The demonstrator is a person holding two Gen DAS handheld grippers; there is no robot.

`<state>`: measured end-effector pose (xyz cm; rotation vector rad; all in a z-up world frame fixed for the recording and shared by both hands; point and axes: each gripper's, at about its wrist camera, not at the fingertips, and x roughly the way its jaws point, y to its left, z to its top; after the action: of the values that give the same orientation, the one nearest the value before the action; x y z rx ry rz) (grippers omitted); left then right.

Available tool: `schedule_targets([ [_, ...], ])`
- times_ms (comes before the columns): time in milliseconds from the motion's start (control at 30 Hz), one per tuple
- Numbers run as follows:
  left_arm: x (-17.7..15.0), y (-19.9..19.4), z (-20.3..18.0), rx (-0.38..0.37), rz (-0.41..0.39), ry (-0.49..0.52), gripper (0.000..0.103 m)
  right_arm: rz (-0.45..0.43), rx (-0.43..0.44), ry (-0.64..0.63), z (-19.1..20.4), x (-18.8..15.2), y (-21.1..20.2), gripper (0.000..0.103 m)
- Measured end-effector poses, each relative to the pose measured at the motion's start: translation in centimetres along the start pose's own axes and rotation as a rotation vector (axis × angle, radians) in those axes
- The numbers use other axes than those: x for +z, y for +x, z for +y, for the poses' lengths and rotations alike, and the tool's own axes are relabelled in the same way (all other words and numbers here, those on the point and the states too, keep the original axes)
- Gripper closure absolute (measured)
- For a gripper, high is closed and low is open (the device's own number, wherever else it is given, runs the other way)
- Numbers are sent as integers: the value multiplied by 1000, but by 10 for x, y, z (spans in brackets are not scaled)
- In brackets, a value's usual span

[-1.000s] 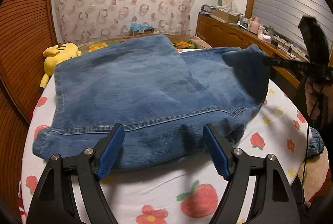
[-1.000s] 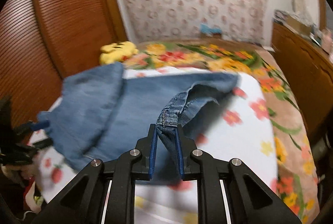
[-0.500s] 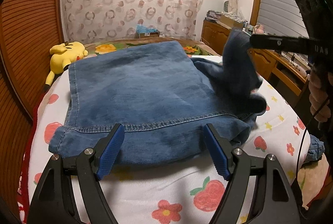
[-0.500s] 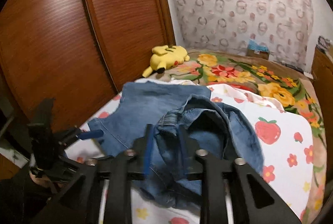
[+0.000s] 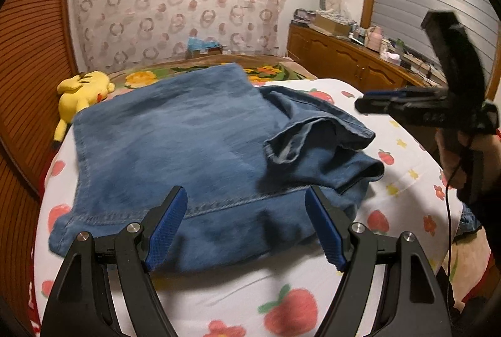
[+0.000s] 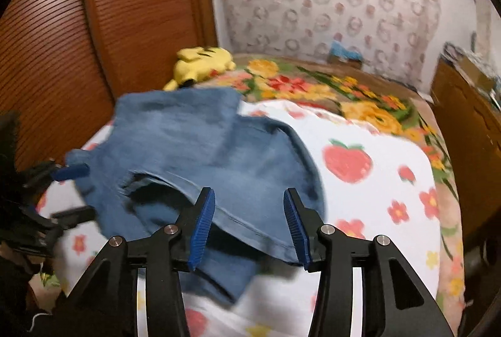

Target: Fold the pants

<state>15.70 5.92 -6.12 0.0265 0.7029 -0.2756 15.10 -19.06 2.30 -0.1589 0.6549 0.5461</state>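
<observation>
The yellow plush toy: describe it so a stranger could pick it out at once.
Start at the bed with the strawberry-print sheet, where the blue jeans lie. Look past the jeans' far left corner, toward the slatted wooden doors. The yellow plush toy lies there on the flowered blanket, the only bright yellow, stuffed thing around.

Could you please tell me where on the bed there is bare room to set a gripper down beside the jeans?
Bare strawberry sheet lies right of the jeans, up to the floral blanket. A second strip of sheet runs between the jeans' near hem and the left gripper. It is crowded by the yellow plush on the jeans' far left.
</observation>
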Motion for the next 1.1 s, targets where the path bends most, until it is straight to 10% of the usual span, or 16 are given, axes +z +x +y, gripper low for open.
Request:
schedule_targets([
  [400,22,34,-15,-59,39,46,31,71,-39,107,-17,2,26,55],
  [733,28,48,-16,-86,91,50,73,113,53,164,-25,2,34,56],
  [867,31,46,-21,-97,98,67,89,121,108,154,-22,7,36,91],
  [1100,50,14,-25,-139,33,67,93,41,128,68,-12,47,8,94],
])
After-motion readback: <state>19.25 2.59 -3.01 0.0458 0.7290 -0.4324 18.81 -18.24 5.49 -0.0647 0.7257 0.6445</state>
